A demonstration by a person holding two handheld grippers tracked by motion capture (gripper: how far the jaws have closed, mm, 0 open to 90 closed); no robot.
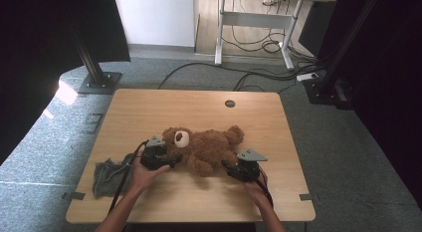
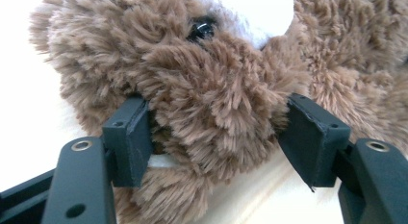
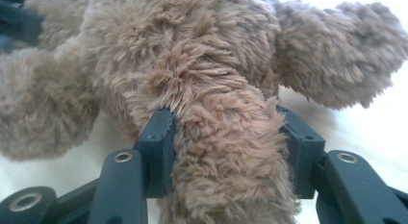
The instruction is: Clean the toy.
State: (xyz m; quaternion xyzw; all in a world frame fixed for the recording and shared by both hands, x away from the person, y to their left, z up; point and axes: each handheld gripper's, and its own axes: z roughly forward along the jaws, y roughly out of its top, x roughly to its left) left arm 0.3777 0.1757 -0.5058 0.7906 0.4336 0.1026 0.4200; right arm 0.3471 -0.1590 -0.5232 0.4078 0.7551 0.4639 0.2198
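A brown teddy bear (image 1: 206, 147) lies on its back in the middle of the wooden table (image 1: 149, 107), head to the left. My left gripper (image 1: 175, 160) reaches in beside the head. In the left gripper view, the left gripper (image 2: 219, 137) has both jaws pressed into a tuft of the bear (image 2: 216, 80) just below its black eye (image 2: 202, 29). My right gripper (image 1: 226, 166) is at the bear's lower right side. In the right gripper view, the right gripper (image 3: 231, 147) is closed around a plush limb (image 3: 226, 185) of the bear (image 3: 192, 51).
A grey cloth (image 1: 107, 174) lies crumpled at the table's front left, beside the left hand. A round cable hole (image 1: 229, 103) sits near the far edge. Beyond the table are floor cables (image 1: 259, 43), a desk frame (image 1: 254, 20) and black stand bases (image 1: 99, 82).
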